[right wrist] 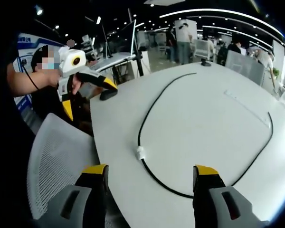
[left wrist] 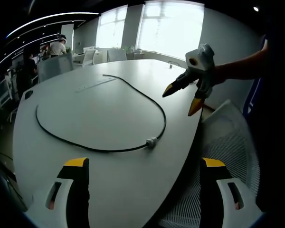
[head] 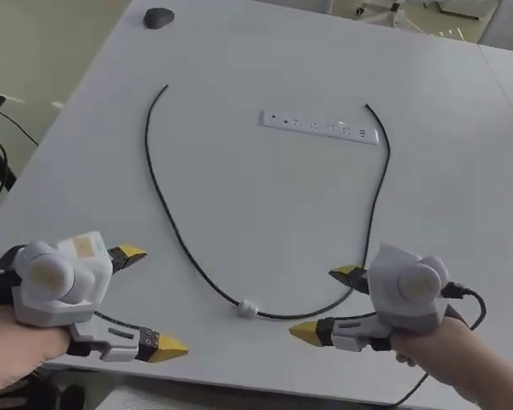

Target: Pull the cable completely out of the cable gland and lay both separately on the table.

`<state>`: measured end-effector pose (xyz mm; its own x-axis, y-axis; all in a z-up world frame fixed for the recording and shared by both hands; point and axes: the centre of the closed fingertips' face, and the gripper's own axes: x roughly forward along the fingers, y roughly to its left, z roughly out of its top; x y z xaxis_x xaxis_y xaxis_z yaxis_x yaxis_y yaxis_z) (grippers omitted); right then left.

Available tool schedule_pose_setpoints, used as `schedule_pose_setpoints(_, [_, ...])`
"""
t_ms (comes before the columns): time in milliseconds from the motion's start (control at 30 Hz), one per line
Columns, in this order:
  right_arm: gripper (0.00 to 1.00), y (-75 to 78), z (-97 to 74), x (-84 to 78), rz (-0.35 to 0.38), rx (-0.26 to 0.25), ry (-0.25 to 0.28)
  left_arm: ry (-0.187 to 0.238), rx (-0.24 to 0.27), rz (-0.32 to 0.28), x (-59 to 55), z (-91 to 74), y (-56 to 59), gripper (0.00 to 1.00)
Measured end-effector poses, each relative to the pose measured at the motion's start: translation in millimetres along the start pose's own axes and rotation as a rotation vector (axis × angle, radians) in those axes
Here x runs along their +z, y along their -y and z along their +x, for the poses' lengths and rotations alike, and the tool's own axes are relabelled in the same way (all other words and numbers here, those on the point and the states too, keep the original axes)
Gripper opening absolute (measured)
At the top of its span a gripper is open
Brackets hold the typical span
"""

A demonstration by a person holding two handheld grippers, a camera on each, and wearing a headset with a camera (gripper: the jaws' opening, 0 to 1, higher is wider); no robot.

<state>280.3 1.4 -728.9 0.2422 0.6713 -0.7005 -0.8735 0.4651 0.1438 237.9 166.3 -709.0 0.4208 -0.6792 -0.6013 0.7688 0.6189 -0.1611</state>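
At the near edge of the white tabletop (head: 265,205) you hold both tools. Your left claw (head: 154,300) stands wide open with nothing in it, and your right claw (head: 323,303) is wide open and empty too. Between them lies the small white cable gland (head: 248,308), apart from both claws. It sits on the thin black cable (head: 167,218), which curves away on both sides. Farther off lies a long white power strip (head: 319,125), and near the far edge a dark oval mouse (head: 159,17).

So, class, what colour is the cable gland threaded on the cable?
White; the cable gland shows best in the head view, on the black cable.
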Motion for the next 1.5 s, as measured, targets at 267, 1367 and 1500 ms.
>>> schedule_pose_setpoints(267, [0.66,-3.0,16.0,6.1,-0.033,0.037,-0.046,-0.002,-0.001,-0.021,-5.5,4.9,1.9,0.96])
schedule_pose_setpoints(1367, [0.42,-13.4,77.2,-13.6,-0.163,0.114,-0.233,-0.016,-0.009,-0.038,-19.6,8.9,6.0,0.94])
schedule_pose_setpoints(1500, [0.40,-17.5,86.2,-17.7,-0.189,0.127,-0.259,-0.014,-0.006,-0.048,-23.6,9.0,4.8,0.94])
